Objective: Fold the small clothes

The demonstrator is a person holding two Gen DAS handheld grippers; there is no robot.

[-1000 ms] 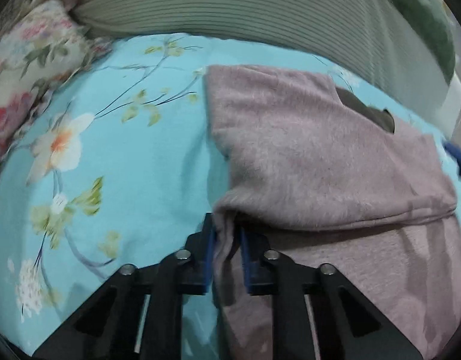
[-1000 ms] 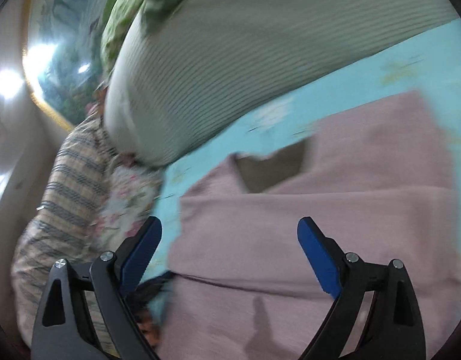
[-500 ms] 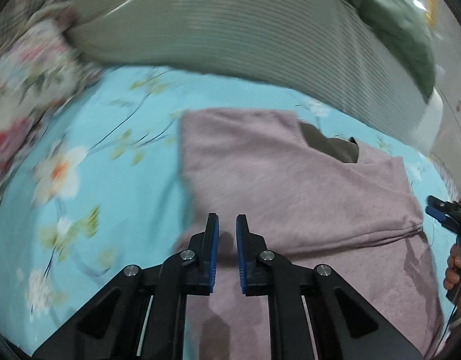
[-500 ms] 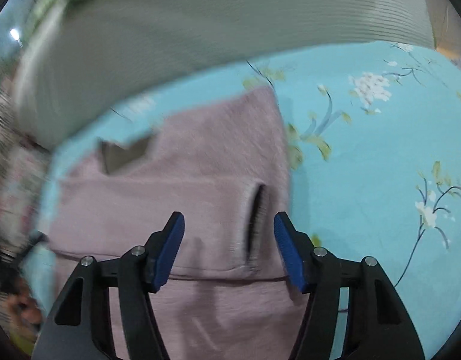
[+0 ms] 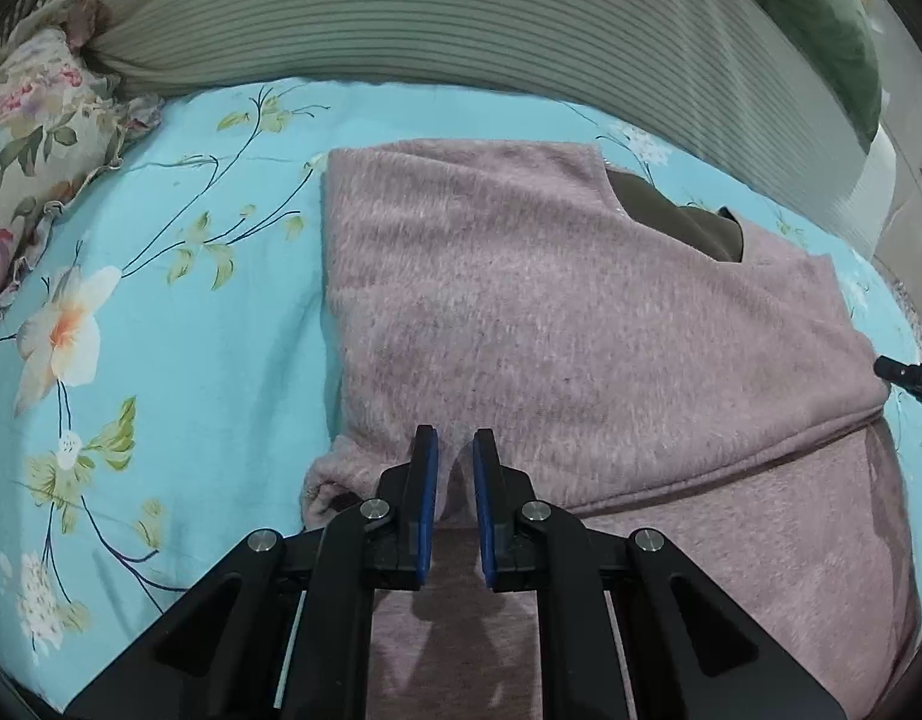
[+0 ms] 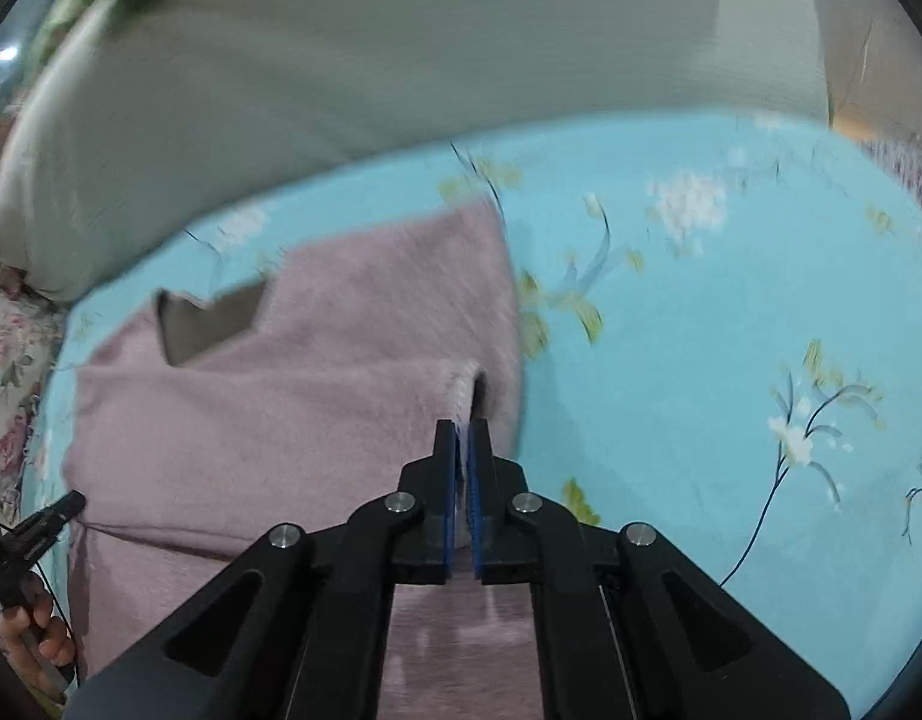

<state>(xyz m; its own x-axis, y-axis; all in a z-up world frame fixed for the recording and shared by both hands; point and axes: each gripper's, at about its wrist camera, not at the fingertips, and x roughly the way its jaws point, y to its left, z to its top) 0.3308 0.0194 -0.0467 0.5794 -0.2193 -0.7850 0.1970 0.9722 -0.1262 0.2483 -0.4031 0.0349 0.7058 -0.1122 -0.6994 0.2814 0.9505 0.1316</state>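
Observation:
A fuzzy mauve sweater (image 5: 580,324) lies partly folded on a turquoise floral bedsheet (image 5: 161,324); it also shows in the right wrist view (image 6: 317,408). Its sleeves are folded across the body, and a dark lining shows at the neck (image 5: 676,216). My left gripper (image 5: 455,450) hovers over the folded sleeve near its cuff (image 5: 335,480), jaws a narrow gap apart with nothing between them. My right gripper (image 6: 462,429) is shut on the other sleeve's cuff edge (image 6: 461,384) at the sweater's right side.
A large striped grey-green cushion (image 5: 461,18) lies along the far side of the bed. A floral pillow (image 5: 35,120) sits at the left. The right gripper's tip (image 5: 904,375) shows at the right edge of the left wrist view.
The left gripper let go of the sleeve and drew back over it. The right gripper swung across to the sweater's right side and closed from wide open onto the cuff.

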